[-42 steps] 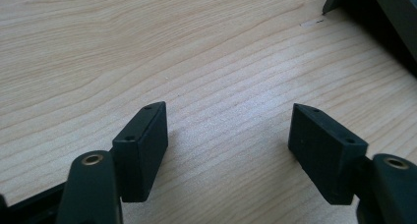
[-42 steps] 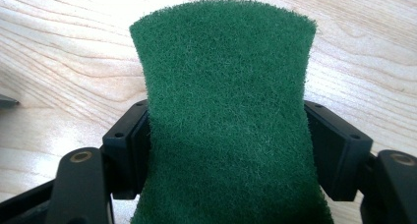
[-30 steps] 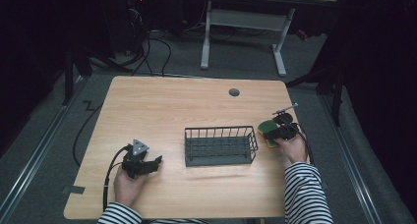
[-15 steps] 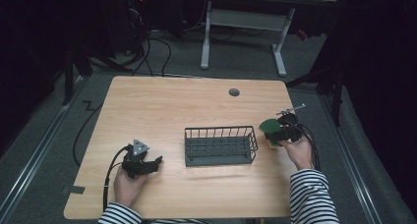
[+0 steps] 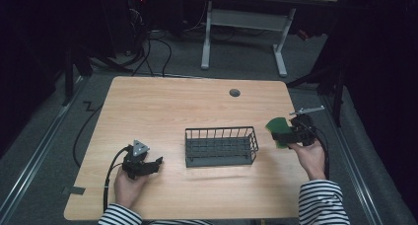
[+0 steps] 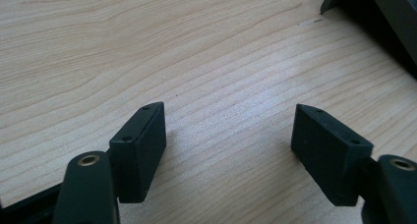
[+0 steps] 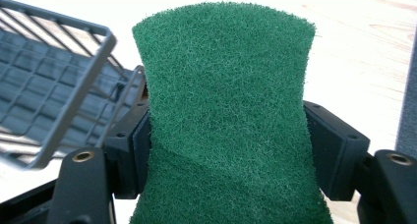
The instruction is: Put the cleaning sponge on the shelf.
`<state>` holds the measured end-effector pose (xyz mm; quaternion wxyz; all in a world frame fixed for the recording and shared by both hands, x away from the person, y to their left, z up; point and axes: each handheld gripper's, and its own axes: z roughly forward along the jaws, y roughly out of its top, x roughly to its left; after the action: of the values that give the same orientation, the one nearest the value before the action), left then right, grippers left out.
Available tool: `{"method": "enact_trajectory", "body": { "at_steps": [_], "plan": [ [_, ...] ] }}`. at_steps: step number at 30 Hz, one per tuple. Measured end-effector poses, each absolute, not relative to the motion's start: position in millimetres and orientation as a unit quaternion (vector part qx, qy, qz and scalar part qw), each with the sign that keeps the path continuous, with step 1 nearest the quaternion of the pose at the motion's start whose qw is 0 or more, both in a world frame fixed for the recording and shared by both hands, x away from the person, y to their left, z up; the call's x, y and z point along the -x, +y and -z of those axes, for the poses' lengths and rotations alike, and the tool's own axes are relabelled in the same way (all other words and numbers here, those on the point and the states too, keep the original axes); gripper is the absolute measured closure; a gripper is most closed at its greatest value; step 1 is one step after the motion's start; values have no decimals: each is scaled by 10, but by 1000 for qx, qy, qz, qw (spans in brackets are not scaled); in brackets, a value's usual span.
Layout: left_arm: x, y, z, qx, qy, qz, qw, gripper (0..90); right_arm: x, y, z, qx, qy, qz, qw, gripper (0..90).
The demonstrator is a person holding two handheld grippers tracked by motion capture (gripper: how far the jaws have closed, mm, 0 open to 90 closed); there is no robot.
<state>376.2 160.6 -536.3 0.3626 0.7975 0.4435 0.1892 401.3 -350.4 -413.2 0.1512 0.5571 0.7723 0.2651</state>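
Right gripper point(image 5: 286, 132) clamps a green scouring pad point(image 7: 226, 116), its lower edge cut off, beside the wire basket point(image 5: 221, 146). Left gripper point(image 6: 228, 150) rests wide apart on the table point(image 5: 172, 101).

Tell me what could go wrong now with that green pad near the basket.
The green scouring pad is squeezed at its waist by the right gripper, so it may bend or slip free. It sits just outside the wire basket, so it could catch on the rim or drop outside onto the table.
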Motion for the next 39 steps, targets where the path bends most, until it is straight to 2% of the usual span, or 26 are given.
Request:
{"method": "enact_trajectory", "body": {
  "at_steps": [4, 18, 26, 39],
  "plan": [
    [-3762, 1605, 5363, -797, 444, -189, 363, 299, -3846, -3525, 4004, -552, 771, -279, 155, 289],
    [-3763, 1609, 5363, -797, 444, -188, 363, 298, -3715, -3329, 3807, -527, 781, -290, 167, 289],
    [-3764, 1610, 5362, -797, 444, -188, 364, 297, -3776, -2949, 3737, -493, 804, -289, 165, 288],
    [-3765, 1614, 5362, -798, 443, -185, 365, 291, -4020, -2212, 3842, -445, 835, -285, 155, 288]
  ]
}}
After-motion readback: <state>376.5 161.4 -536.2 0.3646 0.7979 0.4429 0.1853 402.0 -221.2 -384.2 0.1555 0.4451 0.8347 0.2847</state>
